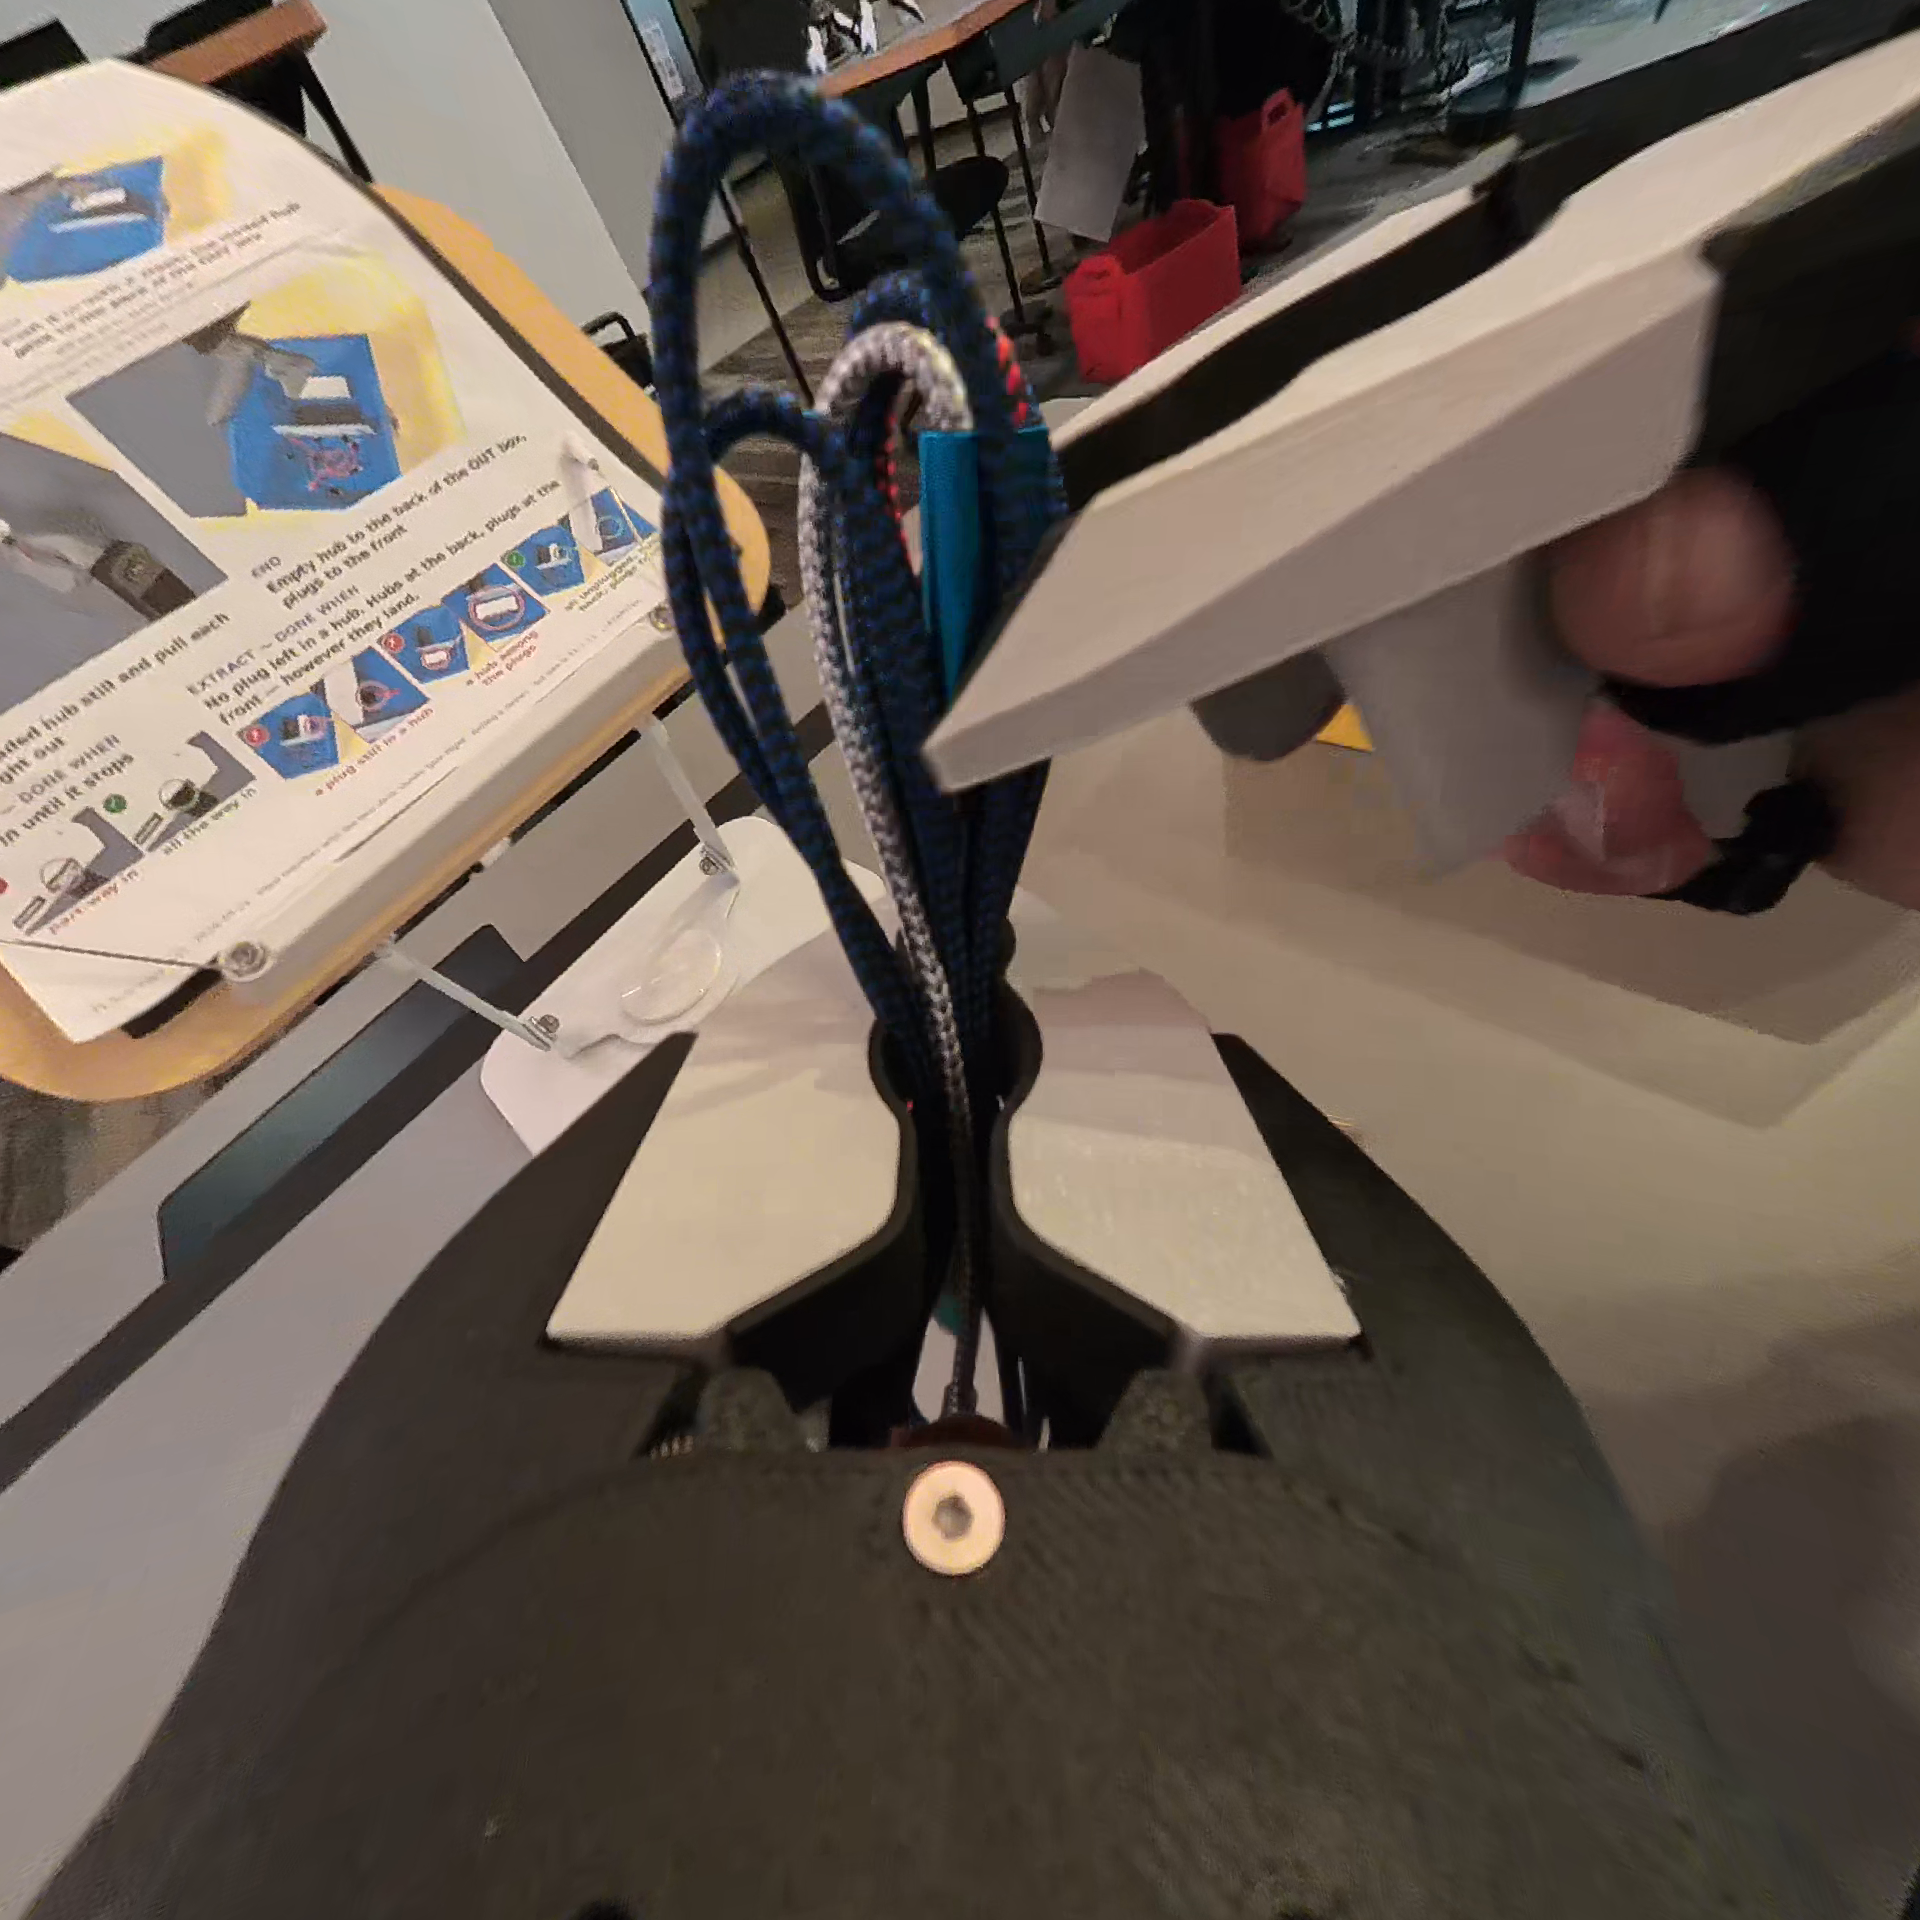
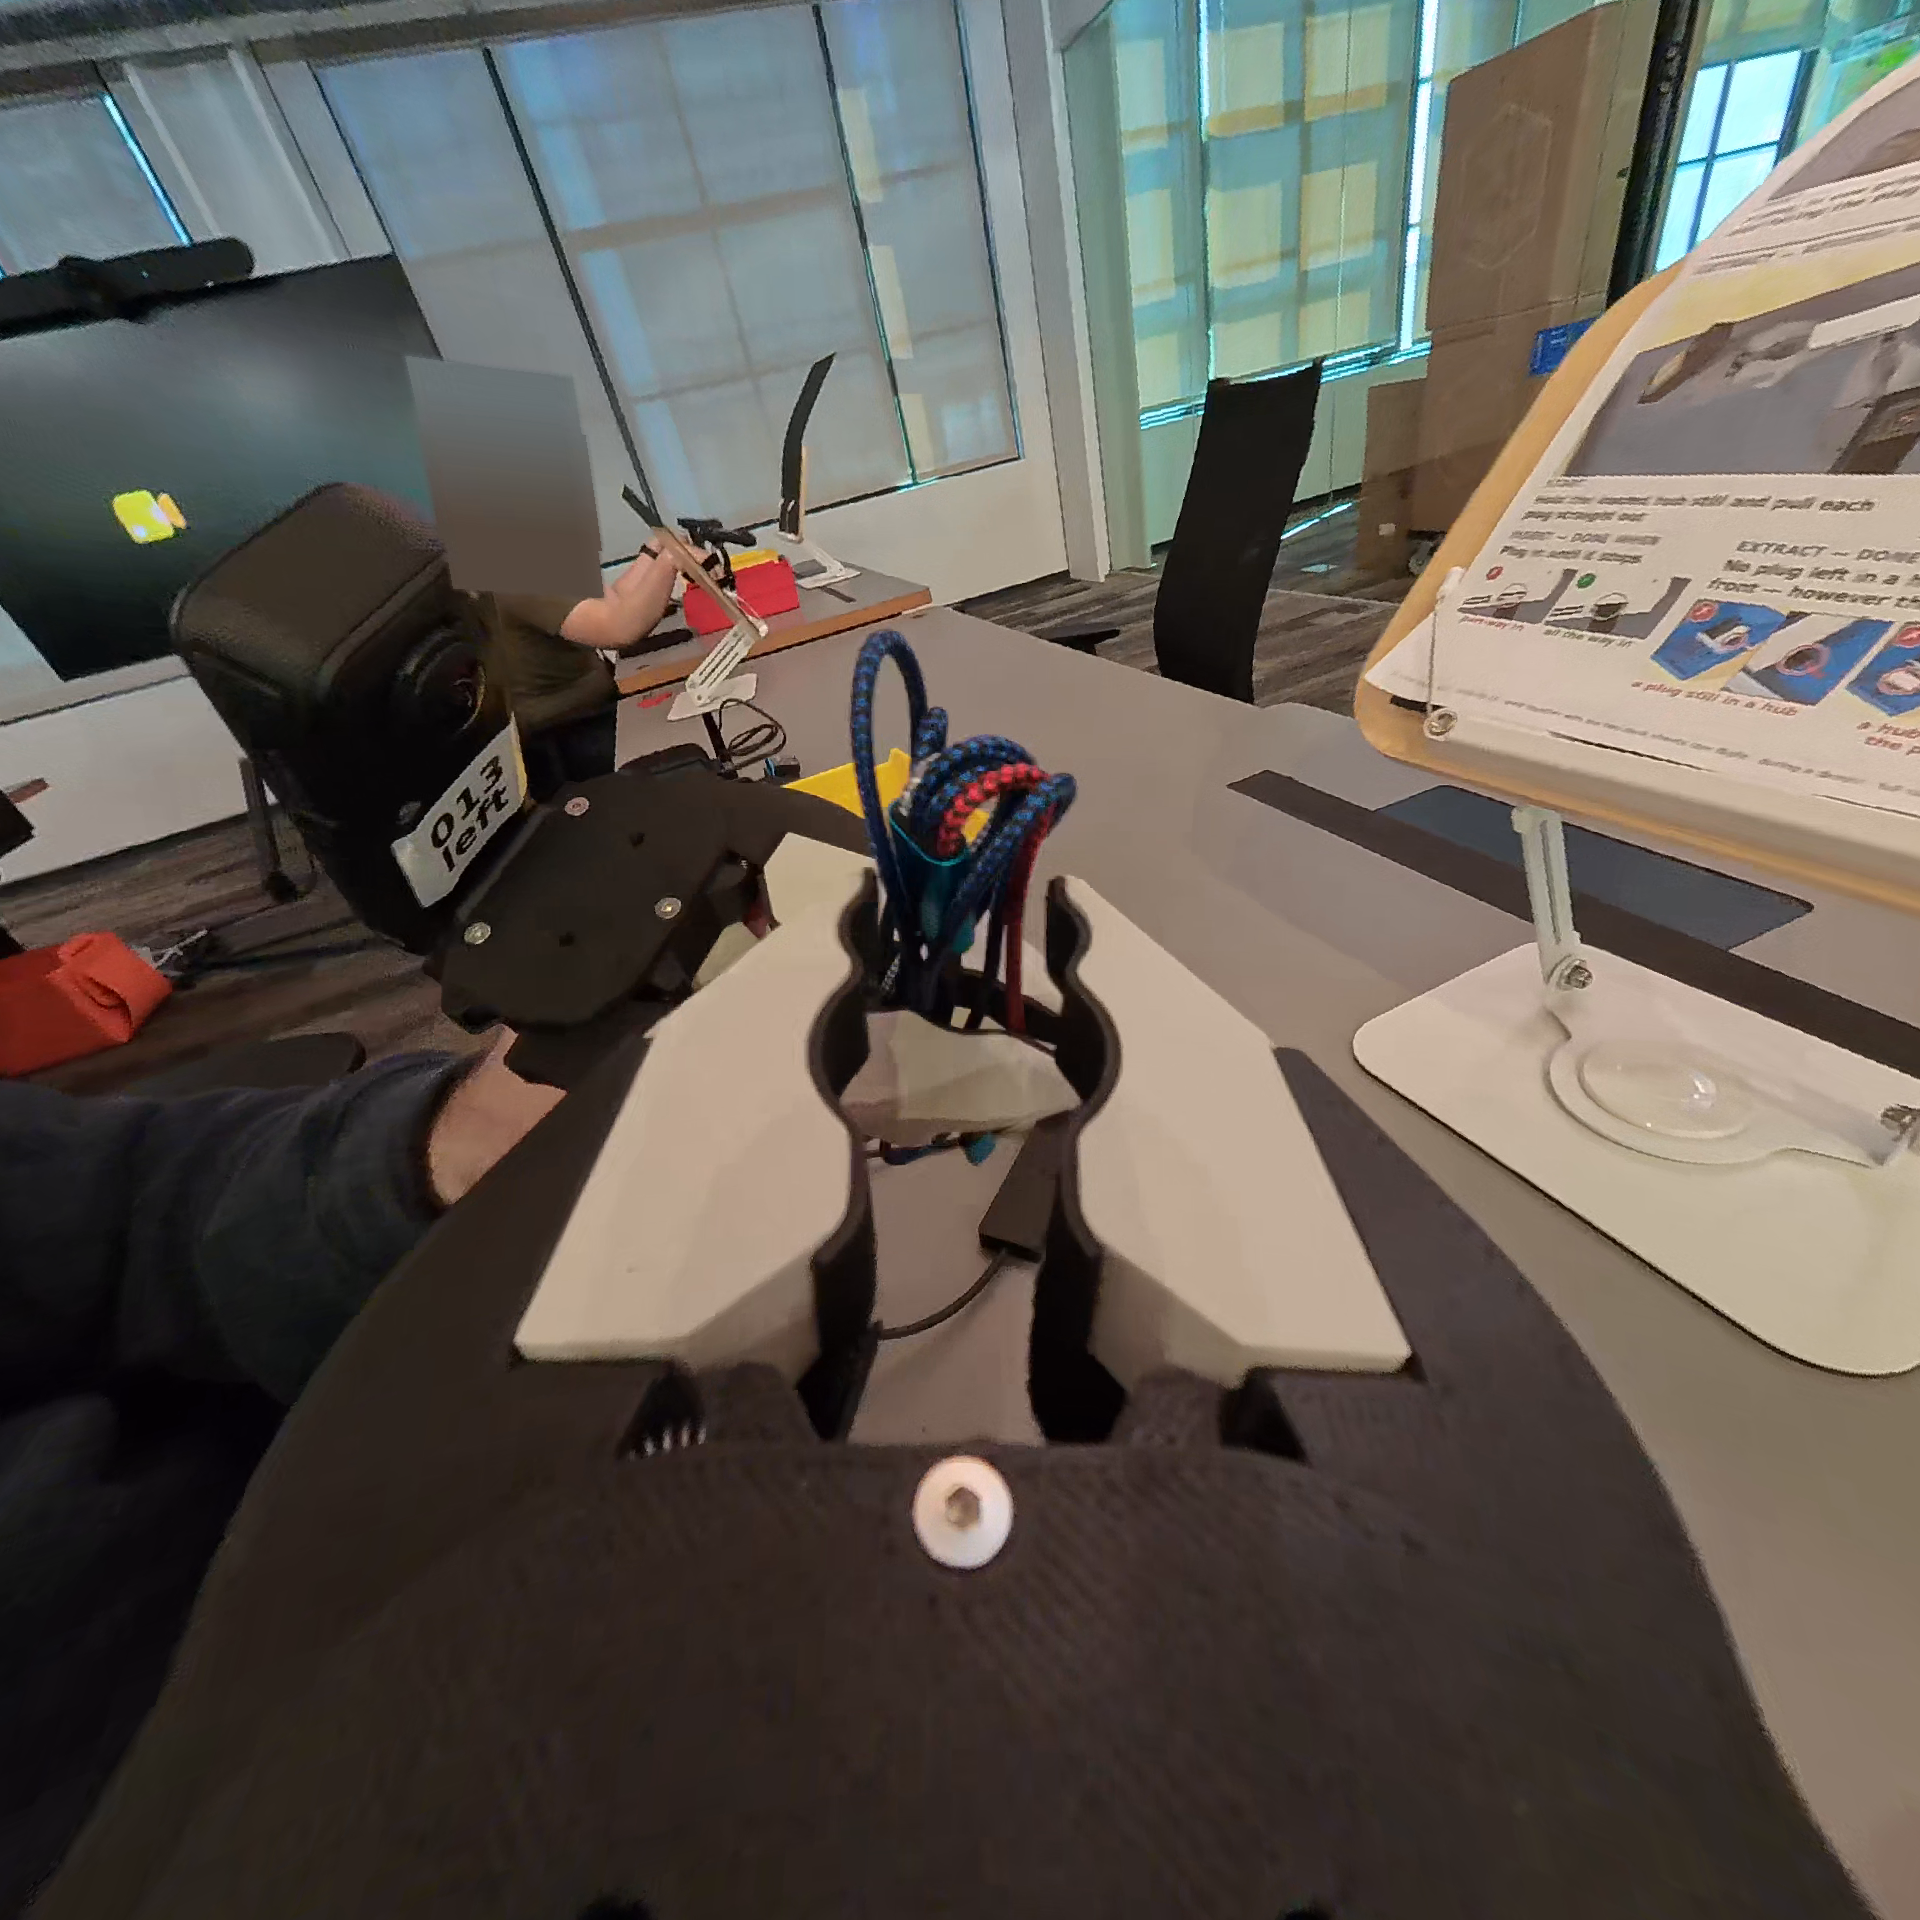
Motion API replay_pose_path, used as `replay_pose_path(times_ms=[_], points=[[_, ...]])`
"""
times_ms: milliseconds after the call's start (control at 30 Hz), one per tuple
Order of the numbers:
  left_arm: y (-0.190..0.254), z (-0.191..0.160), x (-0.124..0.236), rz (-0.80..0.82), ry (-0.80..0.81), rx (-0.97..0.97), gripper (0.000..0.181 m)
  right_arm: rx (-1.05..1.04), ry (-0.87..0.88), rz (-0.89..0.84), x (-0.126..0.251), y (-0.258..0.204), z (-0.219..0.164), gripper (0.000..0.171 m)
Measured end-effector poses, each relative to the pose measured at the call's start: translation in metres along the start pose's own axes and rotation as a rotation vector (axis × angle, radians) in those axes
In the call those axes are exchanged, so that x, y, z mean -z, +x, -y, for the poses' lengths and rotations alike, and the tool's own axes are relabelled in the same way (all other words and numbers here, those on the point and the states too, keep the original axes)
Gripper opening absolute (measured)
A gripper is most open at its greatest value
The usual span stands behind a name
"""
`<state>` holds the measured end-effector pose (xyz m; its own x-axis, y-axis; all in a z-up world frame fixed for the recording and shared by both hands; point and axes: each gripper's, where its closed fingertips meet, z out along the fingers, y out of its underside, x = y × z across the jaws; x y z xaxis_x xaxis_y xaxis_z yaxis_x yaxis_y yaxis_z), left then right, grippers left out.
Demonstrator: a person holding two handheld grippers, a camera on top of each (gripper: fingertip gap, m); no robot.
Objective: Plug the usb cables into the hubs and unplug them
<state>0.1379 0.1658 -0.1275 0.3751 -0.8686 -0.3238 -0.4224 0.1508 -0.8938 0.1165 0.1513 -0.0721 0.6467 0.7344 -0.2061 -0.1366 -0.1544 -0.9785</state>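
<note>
An open office with tall windows, dark chairs and other work stations lies behind a grey bench (image 2: 1299, 790), where a tilted stand carries an instruction sheet (image 1: 260, 540) on a white foot (image 2: 1621, 1174).

The left tongs (image 1: 956, 1060) are closed down on a bundle of braided cables (image 1: 914, 727), blue-black, grey and red-black, looped and held together by a teal strap (image 1: 951, 540). The loops stand up above the tips. The bundle is lifted clear of the bench, as far as the left wrist view shows.

The right tongs (image 2: 961, 935) reach toward the same bundle from the side. In the right wrist view they stand partly open, the cable loops (image 2: 956, 821) rising just beyond and between the tips; whether the fingers touch the bundle cannot be told. Below, through the gap, a small black block with a thin lead (image 2: 1023, 1205) lies on the bench; it may be a hub, but that is unclear.

Judging by this, the task is at its start: the cables are strapped in one bundle, no plug shows free, and nothing is seen seated in a hub. Loosening the bundle, picking out single plugs, pushing them in and pulling them out all appear left to do.
</note>
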Motion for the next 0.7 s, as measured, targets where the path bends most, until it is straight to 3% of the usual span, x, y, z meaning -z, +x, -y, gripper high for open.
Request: replay_pose_path(times_ms=[100, 167, 233, 433, 500, 700], points=[[-0.004, -0.002, 0.001, -0.009, 0.001, 0.032, 0.004, -0.016, -0.062, -0.017, 0.001, 0.006, -0.012, 0.059], [0.006, -0.002, 0.0, -0.067, -0.001, -0.003, 0.004, 0.004, -0.097, -0.006, -0.003, 0.004, -0.021, 0.062], [0.033, 0.002, 0.003, -0.262, 0.015, -0.024, 0.005, 0.047, -0.102, 0.079, -0.009, -0.01, -0.023, 0.065], [0.091, 0.019, 0.058, -0.936, 0.116, 0.153, 0.006, 0.168, -0.009, 0.562, 0.015, -0.072, -0.011, 0.044], [0.098, 0.023, 0.075, -1.068, 0.155, 0.177, 0.006, 0.154, -0.012, 0.687, 0.026, -0.084, -0.01, 0.047], [0.114, 0.028, 0.096, -1.285, 0.224, 0.227, 0.006, 0.183, -0.041, 0.843, 0.032, -0.103, -0.025, 0.018]])
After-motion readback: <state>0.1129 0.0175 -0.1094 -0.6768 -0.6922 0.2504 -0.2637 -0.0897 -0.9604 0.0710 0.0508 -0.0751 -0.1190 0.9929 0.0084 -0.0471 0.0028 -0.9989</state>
